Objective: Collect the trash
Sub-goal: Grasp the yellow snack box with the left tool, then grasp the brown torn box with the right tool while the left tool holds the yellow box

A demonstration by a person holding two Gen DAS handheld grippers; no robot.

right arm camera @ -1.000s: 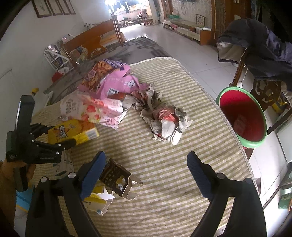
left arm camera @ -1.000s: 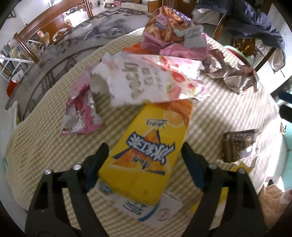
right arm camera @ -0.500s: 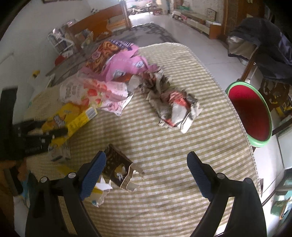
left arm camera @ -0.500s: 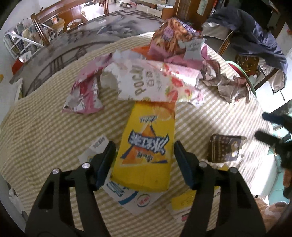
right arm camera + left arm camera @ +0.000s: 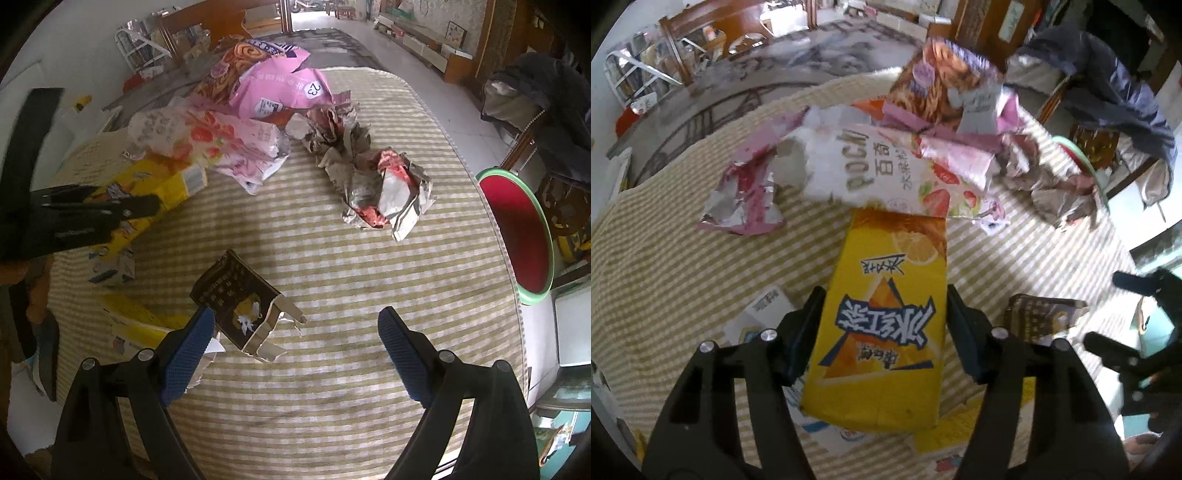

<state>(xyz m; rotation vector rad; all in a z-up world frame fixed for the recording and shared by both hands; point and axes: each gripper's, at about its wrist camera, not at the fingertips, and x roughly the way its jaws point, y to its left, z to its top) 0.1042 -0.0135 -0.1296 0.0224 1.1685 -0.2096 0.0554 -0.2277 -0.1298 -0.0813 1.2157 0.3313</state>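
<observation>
Trash all over the checked tablecloth (image 5: 332,266), and we're on it w/ both grippers. Left gripper (image 5: 882,310) straddles the yellow carton (image 5: 886,325): its jaws have just been closing in, and both pads now sit tight against the carton's long sides, so we call that a grip on the carton. The carton lies flat, its far end at 12 o'clock tucked under the white-pink Pocky bag (image 5: 875,173). At 10 o'clock from the carton we see a torn pink foil wrapper (image 5: 742,199); under its near end, a white-blue paper scrap (image 5: 757,317).

Right gripper (image 5: 295,350) hangs over the cloth w/ jaws spread wide, nothing between the blue pads. Dark brown torn box (image 5: 243,302) lies just beside its left pad, at 11 o'clock from the gap, approx touching, though we can't tell for sure. Crumpled newspaper wad (image 5: 373,181) sits well apart at 1 o'clock. Pink bag (image 5: 280,88) and the swirl-print snack bag (image 5: 236,62) pile up at 12 o'clock by the far edge. Red basin w/ green rim (image 5: 517,225) sits off the table edge at 3 o'clock. In the right view the left gripper shows at 9 o'clock on that yellow carton.
</observation>
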